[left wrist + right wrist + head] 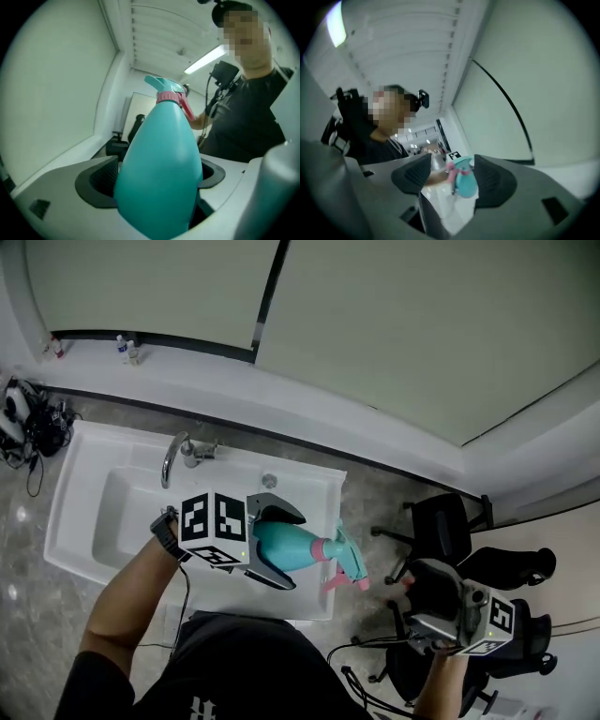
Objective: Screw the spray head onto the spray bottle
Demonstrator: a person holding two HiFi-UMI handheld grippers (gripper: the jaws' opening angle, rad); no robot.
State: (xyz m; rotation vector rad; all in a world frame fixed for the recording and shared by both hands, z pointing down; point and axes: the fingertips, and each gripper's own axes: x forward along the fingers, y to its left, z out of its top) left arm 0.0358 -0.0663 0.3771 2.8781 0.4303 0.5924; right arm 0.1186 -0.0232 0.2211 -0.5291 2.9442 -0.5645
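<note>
A teal spray bottle (291,545) lies sideways in my left gripper (277,542), whose jaws are shut on its body. The pink collar (330,549) and teal spray head (351,563) sit on the bottle's neck and point right. In the left gripper view the bottle (159,173) fills the gap between the pads, with the spray head (164,85) at its far end. My right gripper (424,585) hangs low at the right, apart from the bottle. Its jaws are wide open around nothing. In the right gripper view (452,177) the bottle (466,182) shows small and far off.
A white sink (94,512) with a chrome faucet (173,457) lies below my left arm. Black office chairs (441,521) stand at the right. Small bottles (125,350) sit on the back ledge, and cables (33,423) are piled at the far left.
</note>
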